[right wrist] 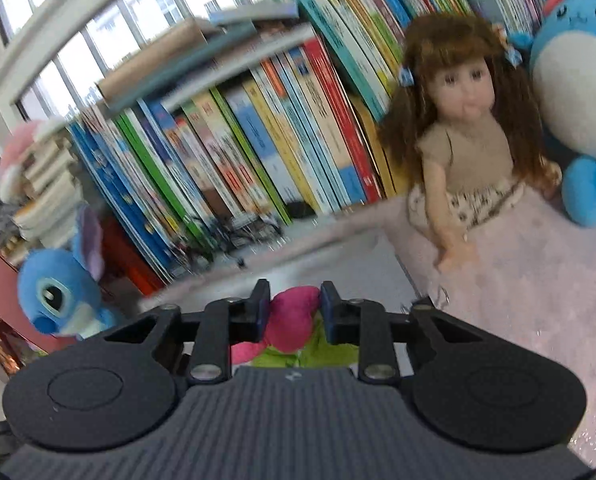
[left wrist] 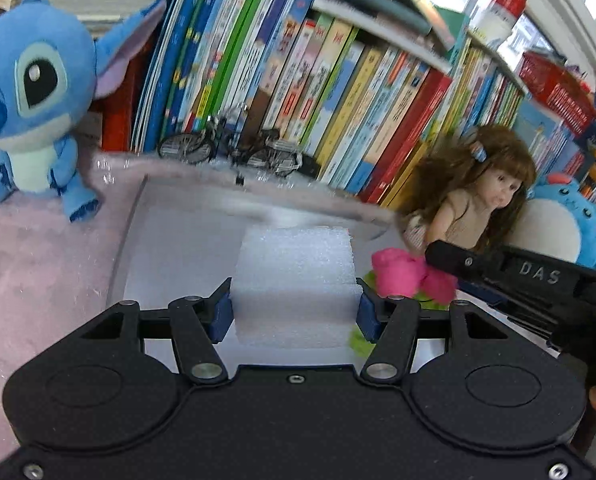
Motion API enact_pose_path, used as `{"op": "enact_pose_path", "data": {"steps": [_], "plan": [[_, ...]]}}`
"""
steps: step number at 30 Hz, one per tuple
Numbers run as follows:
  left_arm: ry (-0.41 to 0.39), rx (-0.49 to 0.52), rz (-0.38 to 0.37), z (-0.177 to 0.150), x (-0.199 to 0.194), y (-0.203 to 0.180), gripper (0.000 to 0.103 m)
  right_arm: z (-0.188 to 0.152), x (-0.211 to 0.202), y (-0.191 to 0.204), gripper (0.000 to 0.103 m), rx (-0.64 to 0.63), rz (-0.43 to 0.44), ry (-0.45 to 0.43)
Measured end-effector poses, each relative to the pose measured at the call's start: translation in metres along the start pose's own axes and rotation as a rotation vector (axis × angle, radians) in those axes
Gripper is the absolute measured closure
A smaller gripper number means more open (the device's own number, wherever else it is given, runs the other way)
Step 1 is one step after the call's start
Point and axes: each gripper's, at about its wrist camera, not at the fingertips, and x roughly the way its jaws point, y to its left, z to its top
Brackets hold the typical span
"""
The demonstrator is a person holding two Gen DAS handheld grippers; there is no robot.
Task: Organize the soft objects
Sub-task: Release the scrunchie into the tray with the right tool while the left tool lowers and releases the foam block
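My left gripper is shut on a white foam block and holds it over a grey tray. My right gripper is shut on a pink and green plush flower. In the left wrist view the flower and the right gripper sit just right of the foam block, at the tray's right side. A blue Stitch plush sits at the back left. A brown-haired doll and a round blue plush sit at the back right.
A long row of upright books backs the scene, with a small model bicycle in front of it. A fluffy pink cover lies under the toys and tray. Windows are behind the shelf.
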Motion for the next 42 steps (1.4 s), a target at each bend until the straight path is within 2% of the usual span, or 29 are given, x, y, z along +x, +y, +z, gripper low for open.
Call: {"op": "enact_pose_path", "data": {"steps": [2, 6, 16, 19, 21, 22, 24, 26, 31, 35, 42], "plan": [[0.016, -0.001, 0.009, -0.005, 0.008, 0.002, 0.046, -0.004, 0.007, -0.004, 0.082, 0.002, -0.015, 0.024], [0.046, 0.008, 0.039, -0.013, 0.023, 0.006, 0.046, -0.01, 0.015, -0.009, 0.082, -0.007, -0.046, 0.054], [0.075, 0.025, 0.075, -0.025, 0.04, 0.012, 0.046, -0.012, 0.014, -0.011, 0.08, -0.037, -0.037, 0.073], [0.075, 0.034, 0.081, -0.026, 0.041, 0.011, 0.04, -0.013, 0.011, -0.009, 0.078, -0.049, -0.033, 0.073], [0.072, 0.044, 0.093, -0.026, 0.04, 0.01, 0.031, -0.013, 0.008, -0.008, 0.077, -0.056, -0.029, 0.071], [0.068, 0.051, 0.1, -0.026, 0.039, 0.01, 0.029, -0.012, 0.006, -0.008, 0.077, -0.061, -0.024, 0.068], [0.052, 0.059, 0.108, -0.026, 0.034, 0.009, 0.026, -0.013, 0.002, -0.007, 0.072, -0.071, -0.019, 0.062], [0.034, 0.064, 0.104, -0.025, 0.027, 0.01, 0.026, -0.013, -0.004, -0.006, 0.056, -0.078, -0.018, 0.054], [0.009, 0.062, 0.099, -0.025, 0.008, 0.011, 0.018, -0.015, -0.023, -0.006, 0.048, -0.11, 0.001, 0.029], [-0.025, 0.052, 0.089, -0.031, -0.011, 0.016, 0.018, -0.02, -0.04, -0.006, 0.039, -0.142, 0.016, 0.007], [-0.066, 0.091, 0.076, -0.045, -0.047, 0.014, 0.016, -0.035, -0.069, -0.009, 0.024, -0.198, 0.038, -0.028]]}}
